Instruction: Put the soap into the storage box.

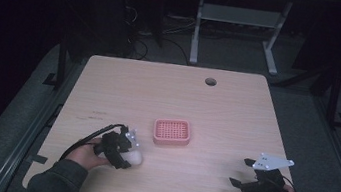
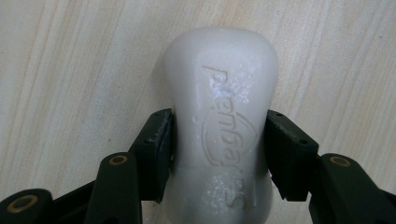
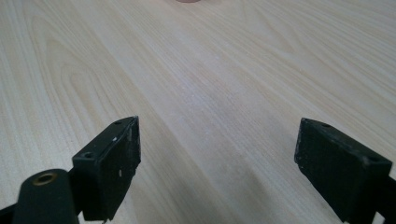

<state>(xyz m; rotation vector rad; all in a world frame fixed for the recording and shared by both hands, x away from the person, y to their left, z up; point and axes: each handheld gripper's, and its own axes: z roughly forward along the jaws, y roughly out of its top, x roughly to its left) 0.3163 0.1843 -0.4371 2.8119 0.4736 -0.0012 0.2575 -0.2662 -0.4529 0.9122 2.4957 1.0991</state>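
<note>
A white bar of soap [image 2: 219,93] with raised lettering lies on the wooden table [image 1: 169,91], near its front left [image 1: 134,158]. My left gripper [image 2: 219,140] is shut on it, its black pads [image 2: 156,149] pressing the narrow waist of the bar from both sides. In the high view the left gripper [image 1: 126,159] sits low on the table, held by a hand coming from the bottom left. A pink slotted soap dish [image 1: 156,130] stands a little beyond and to the right of it. My right gripper [image 1: 241,172] rests open at the front right, nothing between its jaws [image 3: 217,154].
A round cable hole [image 1: 210,81] sits near the table's far edge. Beyond the table are a dark floor with cables and the white legs of another desk [image 1: 197,29]. Bare wood lies between the dish and the right gripper.
</note>
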